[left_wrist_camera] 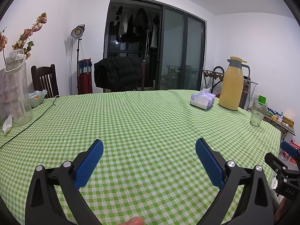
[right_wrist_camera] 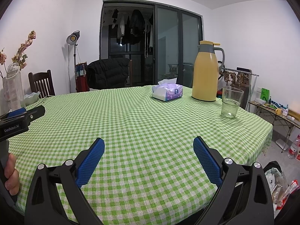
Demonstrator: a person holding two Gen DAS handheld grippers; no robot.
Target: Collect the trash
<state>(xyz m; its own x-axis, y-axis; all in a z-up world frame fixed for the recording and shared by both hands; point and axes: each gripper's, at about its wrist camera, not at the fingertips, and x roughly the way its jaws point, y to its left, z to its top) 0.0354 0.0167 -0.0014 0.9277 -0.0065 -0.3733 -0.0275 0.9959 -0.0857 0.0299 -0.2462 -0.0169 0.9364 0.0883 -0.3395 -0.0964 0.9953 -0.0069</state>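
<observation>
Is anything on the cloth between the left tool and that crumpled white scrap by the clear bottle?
Nothing solid. From the open left tool to the crumpled scrap lies only bare checked cloth, crossed by a thin dark cable. The clear bottle stands just beside the scrap.

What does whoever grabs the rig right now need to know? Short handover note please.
Left gripper: open, empty, above the green checked tablecloth.
Right gripper: open, empty, above the same cloth.
Trash: a crumpled white scrap lies at the table's left edge, beside the tall clear bottle. A black bag already stuffed with wrappers sits off the table's right edge, low down.
Not trash, by the look of it: tissue pack, yellow jug, glass, bowl.
Done: centre of the table looks bare.
Left: probably that scrap, into the bag.
</observation>
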